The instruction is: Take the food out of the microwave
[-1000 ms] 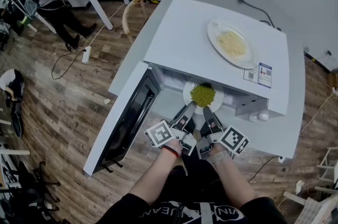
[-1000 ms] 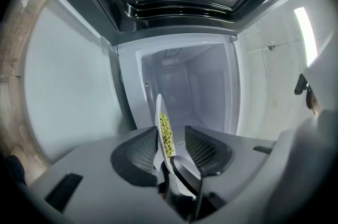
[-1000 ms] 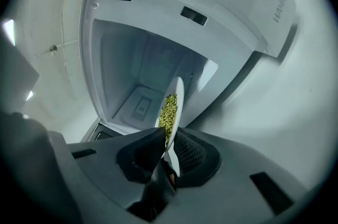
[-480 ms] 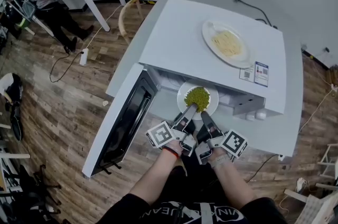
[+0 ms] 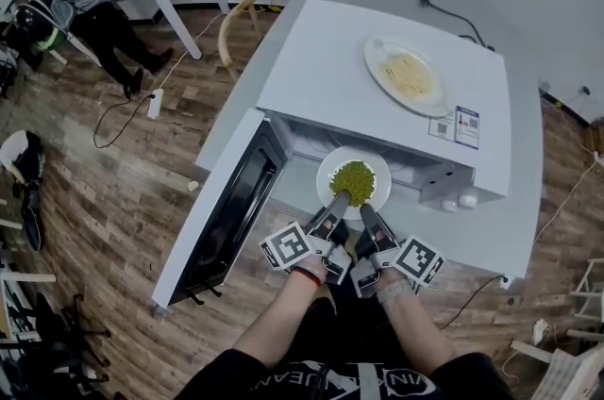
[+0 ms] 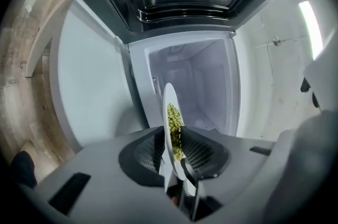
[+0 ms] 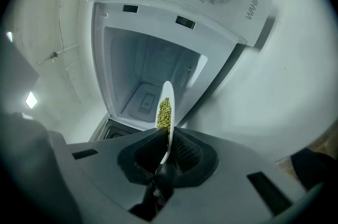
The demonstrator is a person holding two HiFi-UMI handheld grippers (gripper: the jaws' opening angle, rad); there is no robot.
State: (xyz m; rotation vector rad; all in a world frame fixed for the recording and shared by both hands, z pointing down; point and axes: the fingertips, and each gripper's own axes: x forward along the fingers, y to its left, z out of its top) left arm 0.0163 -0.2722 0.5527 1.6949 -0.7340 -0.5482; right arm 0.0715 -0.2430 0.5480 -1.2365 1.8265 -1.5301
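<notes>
While the right gripper is clamped tight on the near rim of the plate of green peas, the left gripper just beside it is closing its jaws with that same rim between them, its pads not yet pressing. The plate sits at the mouth of the microwave, partly out of the cavity. The microwave's door is swung wide open, and a plate of noodles rests on the microwave's top.
</notes>
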